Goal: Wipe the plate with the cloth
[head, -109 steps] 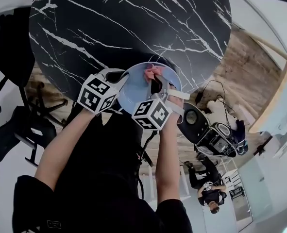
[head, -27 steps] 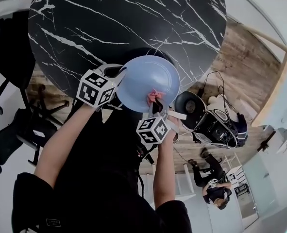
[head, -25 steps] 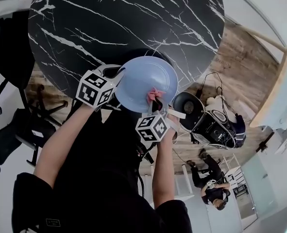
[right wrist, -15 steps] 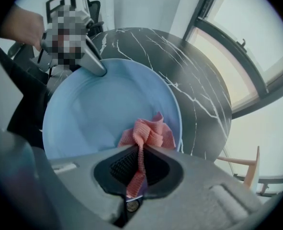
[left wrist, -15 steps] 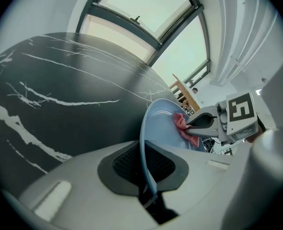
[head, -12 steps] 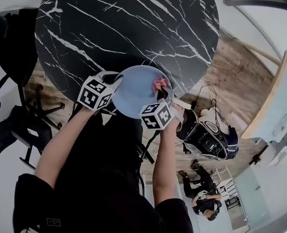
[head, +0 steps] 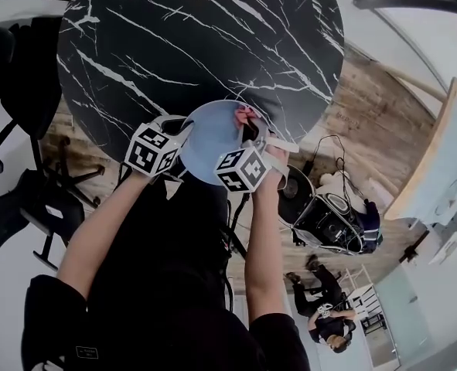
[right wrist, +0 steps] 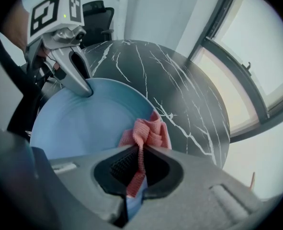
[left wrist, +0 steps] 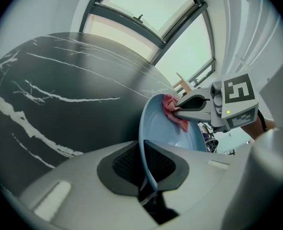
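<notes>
Blue plate (head: 205, 141) held tilted above surface (head: 174, 37) edge, rim clamped in left hand-held gripper (left wrist: 142, 150), whose jaws have just eased wider. Right hand-held gripper (right wrist: 137, 157) clenched on pink cloth (right wrist: 148, 131), pressed at the opposite rim. Remaining face probably lies toward the left.

**Open marble beyond a raised plate**

I see the black table (head: 174, 45) lying open across its far and middle top, free for a pass. A tilted blue plate (head: 205, 134) blocks the near edge. Dark chairs (head: 19, 83) crowd the left, and equipment (head: 329, 219) clutters the floor at right.
</notes>
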